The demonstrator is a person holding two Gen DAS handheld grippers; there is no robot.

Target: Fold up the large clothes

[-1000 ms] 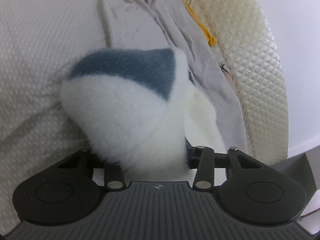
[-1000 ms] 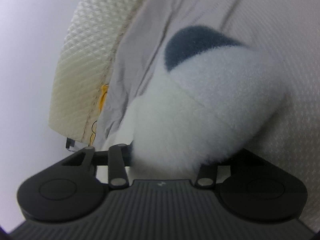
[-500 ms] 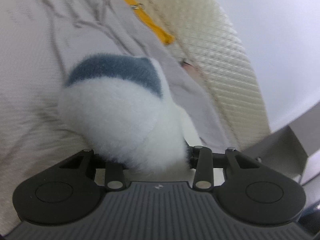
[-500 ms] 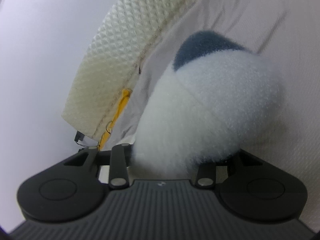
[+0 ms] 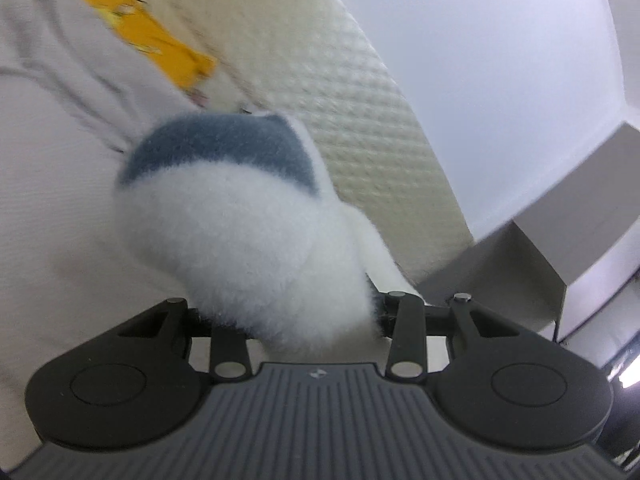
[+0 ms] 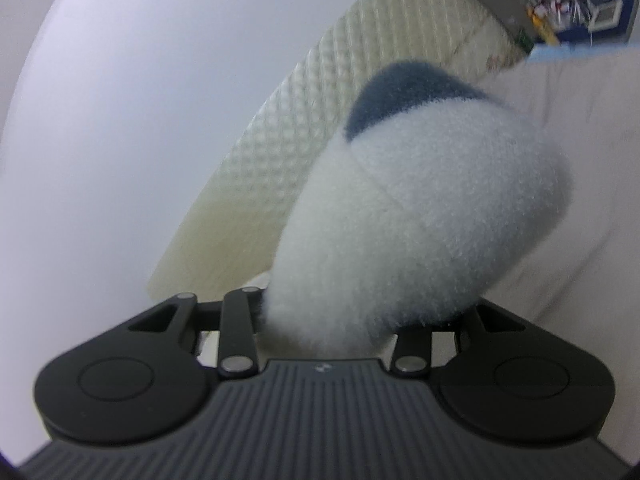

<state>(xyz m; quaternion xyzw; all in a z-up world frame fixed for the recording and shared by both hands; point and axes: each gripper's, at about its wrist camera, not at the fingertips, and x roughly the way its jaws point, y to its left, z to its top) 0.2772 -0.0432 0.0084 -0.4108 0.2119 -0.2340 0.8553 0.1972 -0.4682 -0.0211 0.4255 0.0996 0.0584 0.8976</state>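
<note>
Clearly, the left gripper [image 5: 296, 312] is clamped on a fluffy white garment [image 5: 244, 240] with a grey-blue patch, which bulges out in front of the jaws toward 12 o'clock. The right gripper [image 6: 340, 316] is clamped on the same fluffy white garment [image 6: 420, 220], which rises toward 1 o'clock. Behind it, the quilted cream headboard [image 5: 360, 92] stands at 12 o'clock, the grey bedsheet [image 5: 52, 208] lies at 9 o'clock, and a yellow cloth [image 5: 160, 44] shows at 11 o'clock.

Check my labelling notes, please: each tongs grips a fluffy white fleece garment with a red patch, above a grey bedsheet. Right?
Not quite: the patch on the fluffy white fleece garment is blue-grey, not red, as both wrist views show. The rest holds: both tongs grip it above the grey bedsheet.
</note>
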